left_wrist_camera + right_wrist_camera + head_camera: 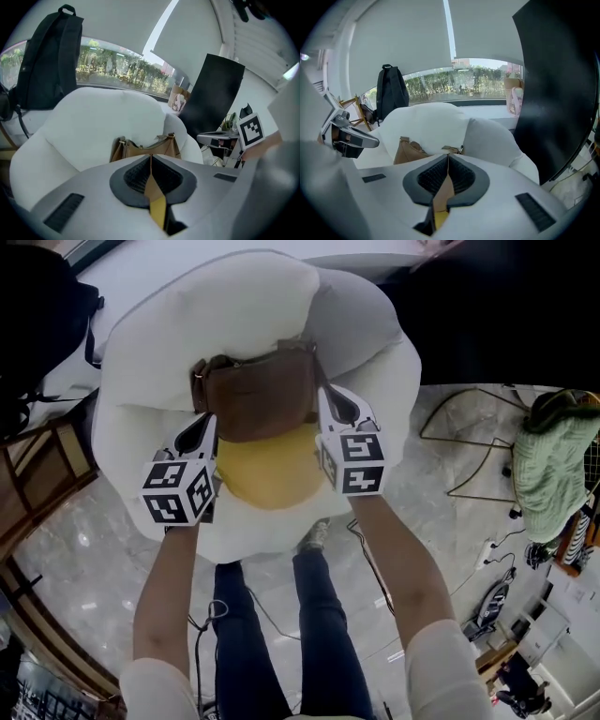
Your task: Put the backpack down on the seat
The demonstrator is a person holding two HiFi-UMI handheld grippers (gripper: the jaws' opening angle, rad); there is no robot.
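Observation:
A brown leather bag (pixel 258 395) hangs over the yellow seat cushion (pixel 277 470) of a white padded armchair (pixel 159 324), close to the backrest. My left gripper (pixel 203 427) is shut on the bag's left side and my right gripper (pixel 330 407) is shut on its right side. In the left gripper view a brown strip of the bag (pixel 152 185) is pinched in the shut left gripper (pixel 151 158), with the bag's top (pixel 145 149) beyond. The right gripper view shows the same: the right gripper (pixel 448 158) clamps brown material (pixel 443 192). The bag's underside is hidden.
A black backpack (pixel 51 61) hangs behind the armchair at the left. A wooden chair (pixel 47 465) stands left of the armchair. A wire frame (pixel 469 446) and a green cloth (pixel 553 465) are at the right. The person's legs (pixel 272 634) stand before the seat; cables lie on the floor.

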